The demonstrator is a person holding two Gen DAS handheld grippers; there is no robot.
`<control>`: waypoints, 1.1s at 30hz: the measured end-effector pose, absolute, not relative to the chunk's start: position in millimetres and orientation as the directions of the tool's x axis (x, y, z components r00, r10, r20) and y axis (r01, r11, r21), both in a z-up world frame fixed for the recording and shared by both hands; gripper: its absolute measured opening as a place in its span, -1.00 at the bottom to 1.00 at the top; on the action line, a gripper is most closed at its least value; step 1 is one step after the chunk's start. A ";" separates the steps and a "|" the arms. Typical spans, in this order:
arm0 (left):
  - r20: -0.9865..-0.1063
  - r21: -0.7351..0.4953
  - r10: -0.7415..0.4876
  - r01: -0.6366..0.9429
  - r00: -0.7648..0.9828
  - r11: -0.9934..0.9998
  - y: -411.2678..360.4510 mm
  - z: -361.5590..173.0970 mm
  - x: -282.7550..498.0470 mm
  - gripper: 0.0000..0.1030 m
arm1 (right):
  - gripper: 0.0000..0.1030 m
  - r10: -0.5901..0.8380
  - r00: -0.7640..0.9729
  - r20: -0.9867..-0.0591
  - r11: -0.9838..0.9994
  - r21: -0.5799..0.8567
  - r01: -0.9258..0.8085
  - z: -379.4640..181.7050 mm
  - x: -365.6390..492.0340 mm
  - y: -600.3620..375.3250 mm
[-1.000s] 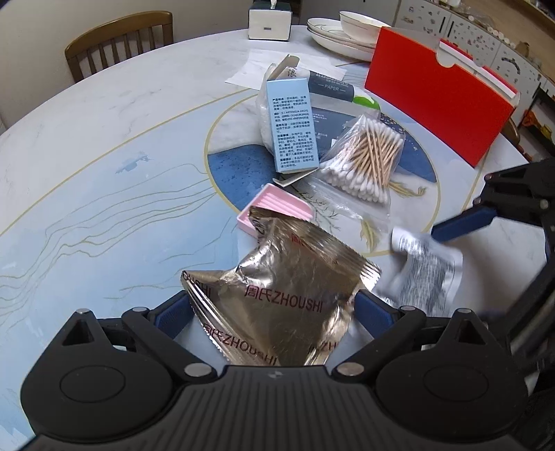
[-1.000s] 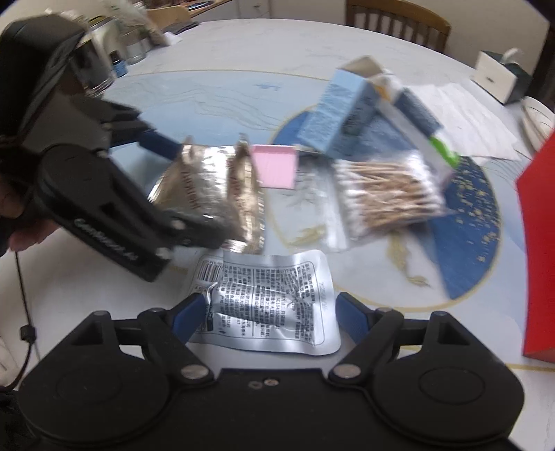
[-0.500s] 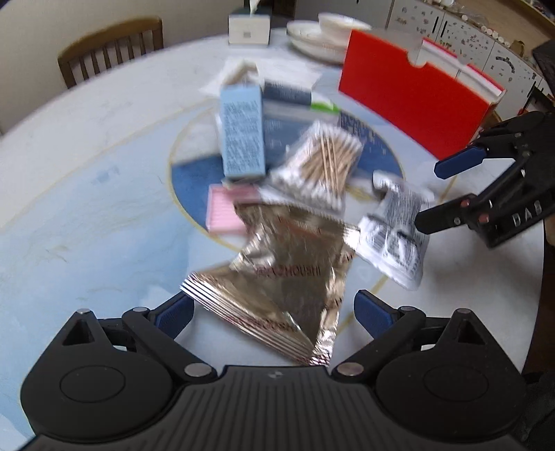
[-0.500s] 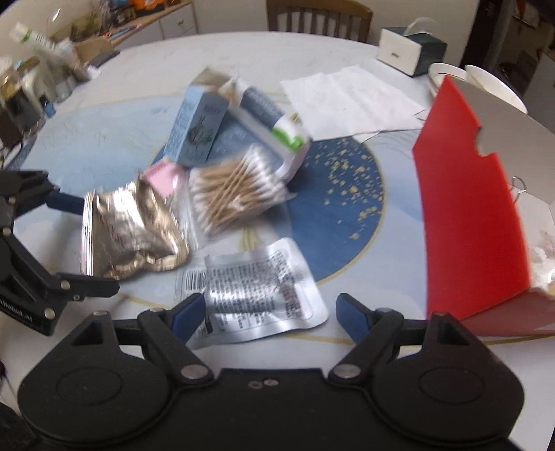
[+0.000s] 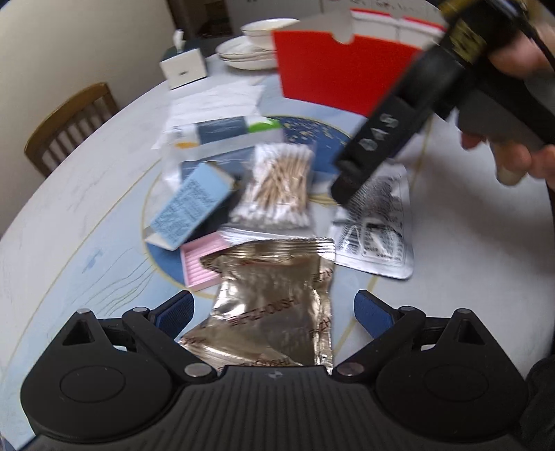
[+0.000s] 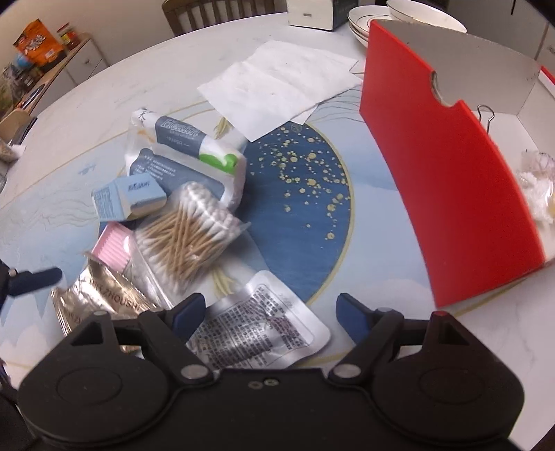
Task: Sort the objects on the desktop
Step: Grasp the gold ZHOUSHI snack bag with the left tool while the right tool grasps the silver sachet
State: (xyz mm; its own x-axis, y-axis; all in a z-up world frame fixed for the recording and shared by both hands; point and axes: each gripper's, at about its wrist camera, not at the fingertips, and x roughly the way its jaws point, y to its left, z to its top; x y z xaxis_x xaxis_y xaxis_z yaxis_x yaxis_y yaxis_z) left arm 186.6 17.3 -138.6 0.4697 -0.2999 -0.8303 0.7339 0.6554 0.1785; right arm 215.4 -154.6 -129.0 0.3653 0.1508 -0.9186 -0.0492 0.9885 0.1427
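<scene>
A gold foil packet (image 5: 274,305) lies on the table between the open fingers of my left gripper (image 5: 274,312); it also shows in the right wrist view (image 6: 100,298). A silver printed sachet (image 6: 256,322) lies between the open fingers of my right gripper (image 6: 269,312), and shows in the left wrist view (image 5: 378,229). A bag of cotton swabs (image 6: 184,232), a pink box (image 6: 112,246), a light blue box (image 6: 126,197) and a tissue pack (image 6: 194,145) lie in a pile behind.
A red open box (image 6: 447,180) stands at the right with small items inside. White paper sheets (image 6: 277,86), stacked bowls and plates (image 6: 409,17), a tissue holder (image 5: 184,67) and a wooden chair (image 5: 69,121) are farther back.
Both grippers swung round the pile. My right gripper moved in over the silver sachet and now fills the upper right of the left wrist view. Both stay open.
</scene>
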 end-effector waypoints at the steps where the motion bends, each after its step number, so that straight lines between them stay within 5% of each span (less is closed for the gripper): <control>1: -0.836 0.180 -0.293 0.736 0.464 0.652 15.7 -141.8 186.0 0.92 | 0.60 0.140 0.370 -0.919 0.990 0.127 -0.059 -129.8 214.5 -151.9; 12: -0.854 0.140 -0.268 0.694 0.445 0.706 11.9 -146.6 167.3 0.92 | 0.60 0.117 0.376 -0.919 0.977 0.039 -0.209 -128.9 178.2 -153.7; 28: -0.868 0.043 -0.214 0.497 0.447 0.867 11.8 -152.7 202.0 0.92 | 0.60 0.124 0.335 -0.934 0.979 0.060 -0.193 -135.3 156.8 -165.3; 33: -0.869 0.016 -0.215 0.459 0.445 0.888 11.6 -151.7 204.4 0.76 | 0.58 0.135 0.337 -0.932 0.974 0.063 -0.216 -134.6 156.7 -164.7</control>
State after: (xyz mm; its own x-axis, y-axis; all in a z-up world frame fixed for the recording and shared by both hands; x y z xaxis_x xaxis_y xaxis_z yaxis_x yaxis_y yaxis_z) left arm 204.4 11.6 -151.7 0.4454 -0.2150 -0.8691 0.4595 0.8880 0.0158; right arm 156.7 -164.7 -134.6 0.3374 0.1354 -0.9316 -0.2161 0.9743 0.0633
